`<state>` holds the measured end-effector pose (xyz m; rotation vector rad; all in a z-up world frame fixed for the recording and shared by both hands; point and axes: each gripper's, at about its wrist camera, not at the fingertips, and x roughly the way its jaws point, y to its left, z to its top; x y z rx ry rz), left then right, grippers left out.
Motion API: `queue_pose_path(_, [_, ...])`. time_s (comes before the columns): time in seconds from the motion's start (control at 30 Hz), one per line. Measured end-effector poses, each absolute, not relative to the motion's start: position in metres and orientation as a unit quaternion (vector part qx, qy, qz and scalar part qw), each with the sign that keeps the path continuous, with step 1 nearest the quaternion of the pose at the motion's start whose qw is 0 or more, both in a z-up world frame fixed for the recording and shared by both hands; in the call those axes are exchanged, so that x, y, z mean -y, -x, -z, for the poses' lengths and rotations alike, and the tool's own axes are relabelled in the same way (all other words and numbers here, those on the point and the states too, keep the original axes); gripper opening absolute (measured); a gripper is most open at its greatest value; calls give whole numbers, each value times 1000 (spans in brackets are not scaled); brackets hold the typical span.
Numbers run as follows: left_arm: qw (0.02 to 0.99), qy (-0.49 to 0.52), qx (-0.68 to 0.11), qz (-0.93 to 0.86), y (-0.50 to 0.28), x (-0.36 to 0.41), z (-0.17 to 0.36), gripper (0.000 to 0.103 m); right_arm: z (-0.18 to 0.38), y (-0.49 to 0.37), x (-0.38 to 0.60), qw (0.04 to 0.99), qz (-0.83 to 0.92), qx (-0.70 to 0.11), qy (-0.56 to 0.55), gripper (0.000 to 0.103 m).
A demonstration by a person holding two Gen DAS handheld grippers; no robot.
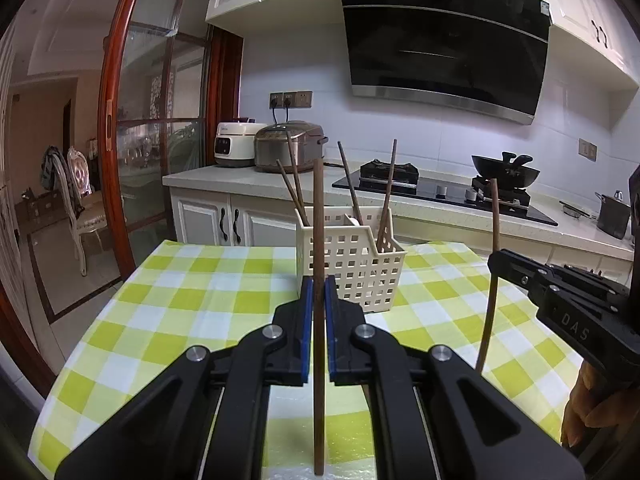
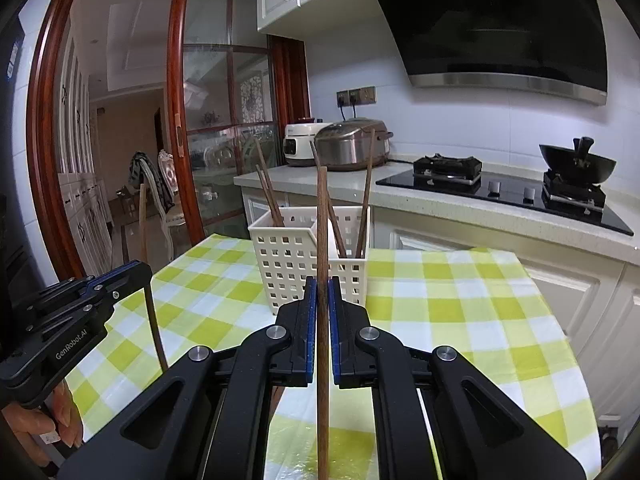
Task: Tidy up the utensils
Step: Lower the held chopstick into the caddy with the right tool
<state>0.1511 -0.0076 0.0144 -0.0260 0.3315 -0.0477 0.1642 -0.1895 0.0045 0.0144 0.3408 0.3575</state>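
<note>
L gripper (image 1: 318, 288) & R gripper (image 2: 322, 290) each clamp an upright chopstick (image 1: 318, 220) between pads — basket (image 1: 352, 260) just beyond.

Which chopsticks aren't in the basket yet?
Two: the chopstick clamped upright in the left gripper and the one in the right gripper. The other four stand leaning in the white basket.

Left gripper (image 1: 319, 286): 2 jaws closed on an upright chopstick (image 1: 318, 320). Right gripper (image 2: 322, 286): 2 jaws closed on another upright chopstick (image 2: 322, 320).
</note>
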Motion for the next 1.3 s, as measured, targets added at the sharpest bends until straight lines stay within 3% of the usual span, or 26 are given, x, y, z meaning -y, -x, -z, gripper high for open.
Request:
queue_pose_path(0.9, [987,0,-155,32,-142,11,-26,6,-14,-151,188,972,-175,-158,2,6])
queue_pose_path(1.3, [987,0,-149,62,-167,14,-54,6,-37,-176,191,972,-186,-144,1,6])
